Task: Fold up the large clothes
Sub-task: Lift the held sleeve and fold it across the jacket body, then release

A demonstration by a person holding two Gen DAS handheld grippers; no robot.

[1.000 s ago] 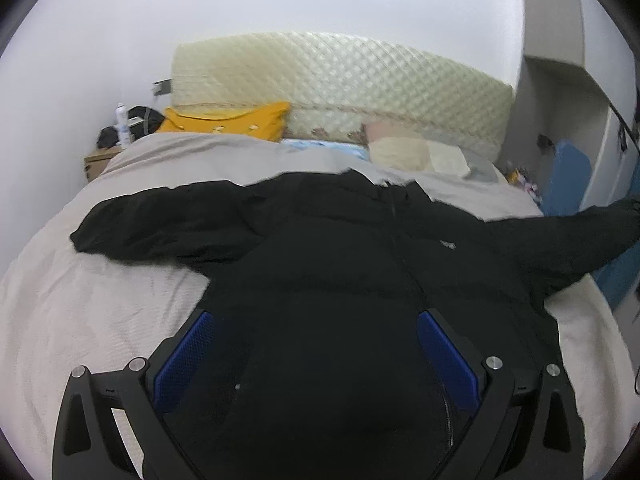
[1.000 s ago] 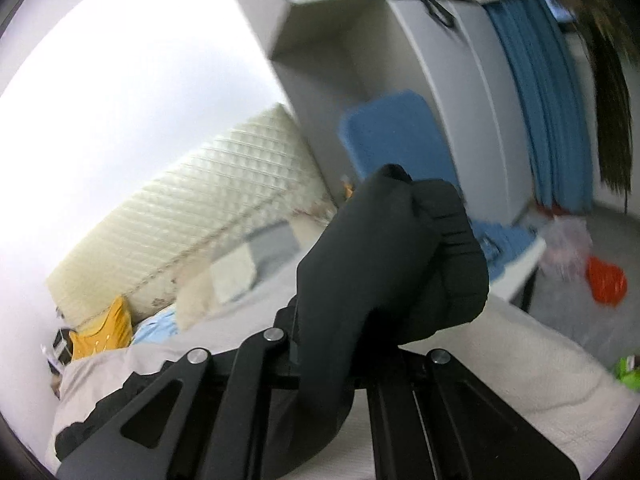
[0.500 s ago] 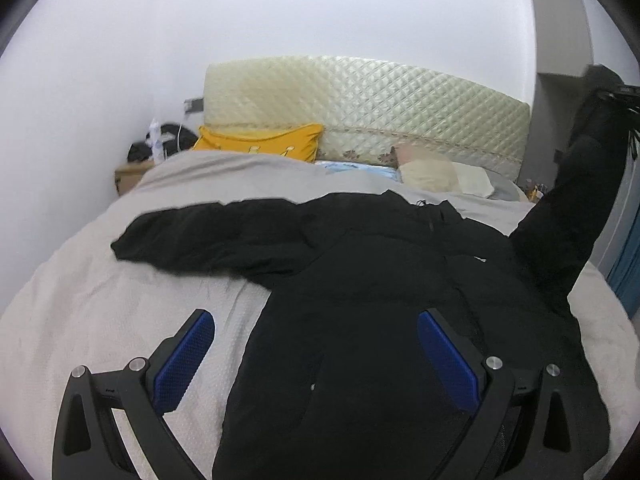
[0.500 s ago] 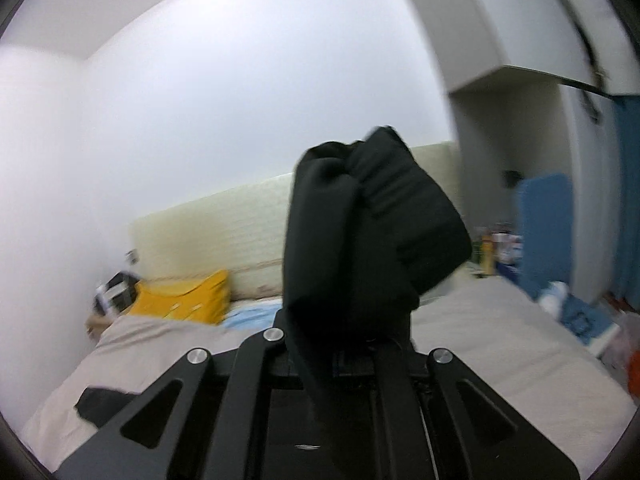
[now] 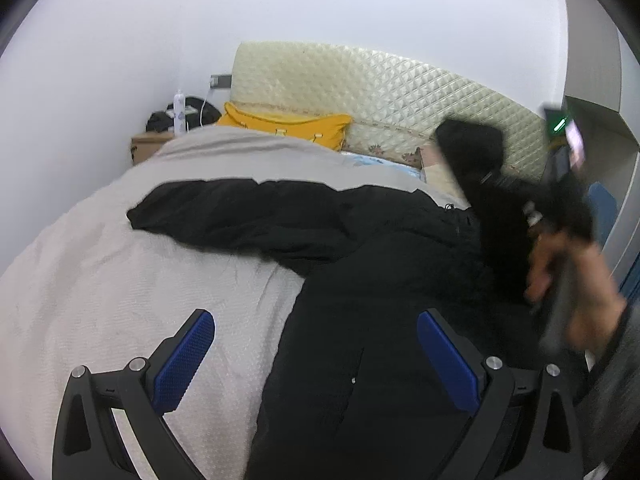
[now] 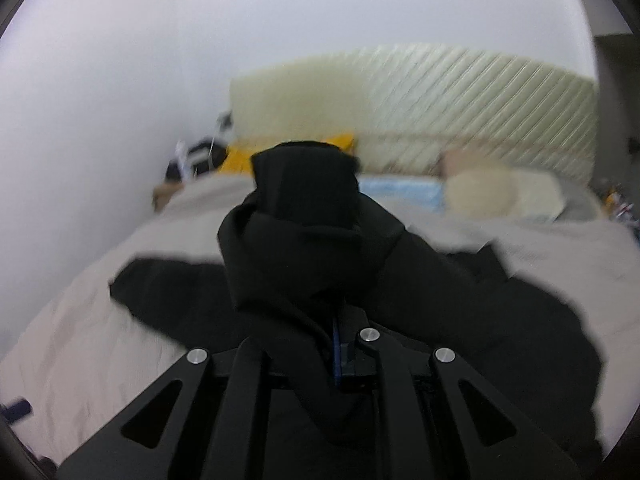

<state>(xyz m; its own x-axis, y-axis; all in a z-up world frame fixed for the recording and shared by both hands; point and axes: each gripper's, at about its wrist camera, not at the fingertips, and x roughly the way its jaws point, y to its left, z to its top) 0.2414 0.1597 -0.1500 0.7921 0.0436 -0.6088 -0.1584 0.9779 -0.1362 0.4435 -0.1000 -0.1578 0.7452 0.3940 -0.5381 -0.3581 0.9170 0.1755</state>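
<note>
— Across the middle of the bed [image 5: 100, 280] lies the black puffer jacket [image 5: 360, 300], front up, collar toward the headboard [image 5: 380, 92]. Where do its sleeves go?

— One sleeve [image 5: 240, 216] lies flat on the beige bedspread, reaching out to about ten o'clock of the jacket's body. The other sleeve [image 6: 304, 232] is lifted off the bed, its cuff bunched up and standing above the jacket's chest.

— Who has that raised sleeve?

— The right gripper [image 6: 338, 354]. Its jaws are nearly closed and pinch the sleeve's fabric, which bulges up just ahead of them. In the left wrist view the same gripper is a blur at three o'clock, gripped by the person's right hand [image 5: 576, 280], with a grey cuff of clothing at the wrist.

— And the left gripper [image 5: 316, 360]?

— Its jaws stand wide apart, blue pads [image 5: 184, 360] bare, holding nothing. It hovers over the jacket's lower edge, one finger above the bedspread, the other above black fabric.

— What sits farther out?

— At twelve o'clock, against the quilted cream headboard, a yellow pillow [image 5: 288, 128], a pale blue patterned cloth [image 6: 400, 192] and a cream pillow [image 6: 500, 196]. At eleven o'clock a nightstand [image 5: 150, 146] carries a white bottle [image 5: 179, 110] and dark items I cannot make out.
</note>
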